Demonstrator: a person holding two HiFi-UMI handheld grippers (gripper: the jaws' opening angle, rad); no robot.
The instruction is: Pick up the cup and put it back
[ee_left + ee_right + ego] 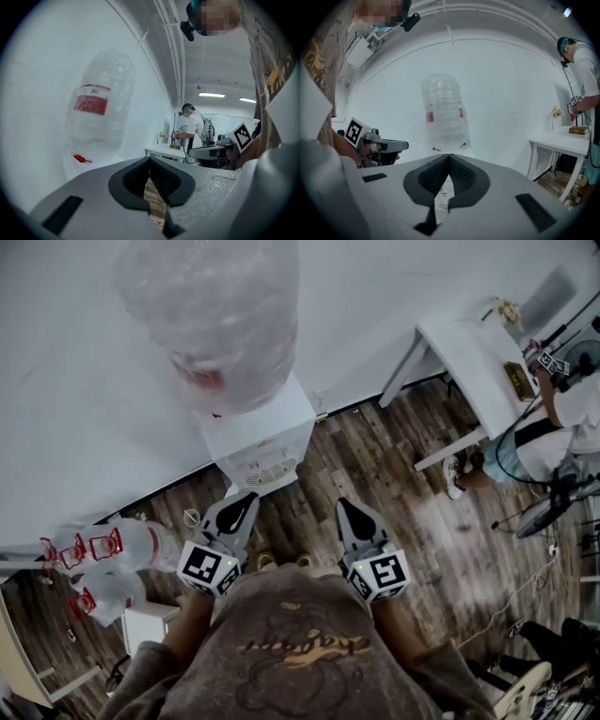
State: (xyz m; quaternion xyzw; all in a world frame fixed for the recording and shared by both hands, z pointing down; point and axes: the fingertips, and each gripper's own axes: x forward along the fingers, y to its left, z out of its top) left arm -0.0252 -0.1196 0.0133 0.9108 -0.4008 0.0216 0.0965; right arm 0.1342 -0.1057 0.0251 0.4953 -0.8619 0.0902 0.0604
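No cup shows clearly in any view. A white water dispenser (265, 432) stands against the wall ahead, with a big clear bottle (211, 315) on top and red taps (436, 149). My left gripper (246, 499) and my right gripper (345, 506) are held side by side over the wood floor, just short of the dispenser, both pointing at it. In the left gripper view the left gripper (150, 161) has its jaw tips together with nothing between them. In the right gripper view the right gripper (449, 157) is likewise shut and empty. The bottle (101, 108) fills the left of the left gripper view.
Spare water bottles with red handles (112, 549) lie at the left by the wall. A small round object (192, 517) sits on the floor beside them. A white table (469, 352) stands at the right, with another person (572, 418) at it. Cables (525, 587) trail over the floor.
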